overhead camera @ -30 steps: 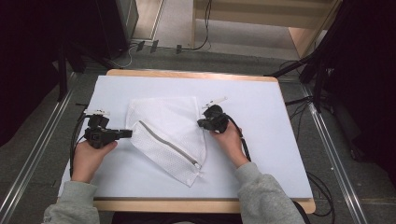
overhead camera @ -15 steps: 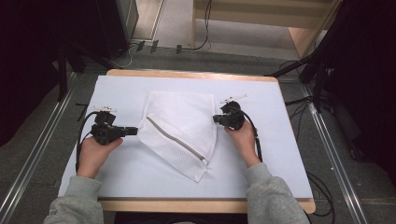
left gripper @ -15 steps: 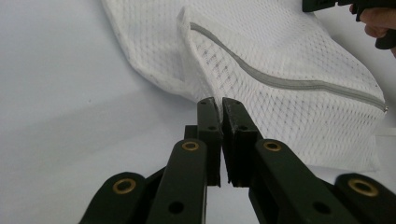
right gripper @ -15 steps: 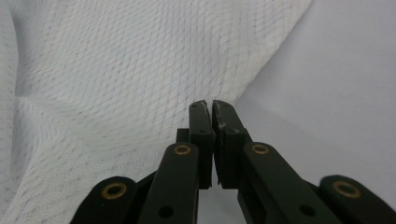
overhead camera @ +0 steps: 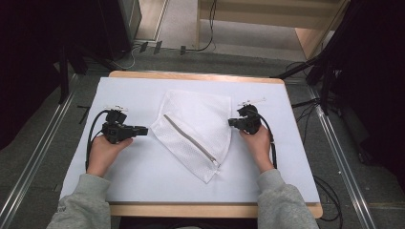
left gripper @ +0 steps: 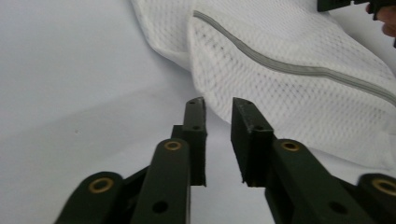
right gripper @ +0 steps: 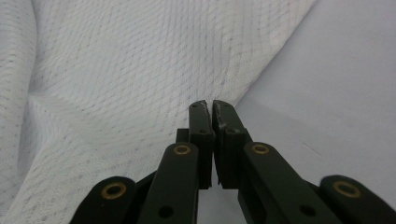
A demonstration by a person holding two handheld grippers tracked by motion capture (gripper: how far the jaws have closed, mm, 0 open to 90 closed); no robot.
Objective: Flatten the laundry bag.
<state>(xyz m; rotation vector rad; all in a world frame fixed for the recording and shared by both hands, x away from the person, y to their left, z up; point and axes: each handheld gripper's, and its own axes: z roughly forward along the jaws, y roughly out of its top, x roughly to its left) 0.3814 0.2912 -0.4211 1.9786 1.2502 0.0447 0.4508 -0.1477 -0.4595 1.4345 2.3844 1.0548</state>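
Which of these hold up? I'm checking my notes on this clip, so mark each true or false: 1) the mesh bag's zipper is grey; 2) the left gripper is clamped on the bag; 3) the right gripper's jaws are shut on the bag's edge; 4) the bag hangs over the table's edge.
1) The mesh bag has a grey zipper: true.
2) The left gripper is clamped on the bag: false. Its jaws stand apart, just opened, with nothing between them.
3) The right gripper is shut on the bag's edge: true.
4) The bag hangs over the table edge: false. It lies wholly on the tabletop.
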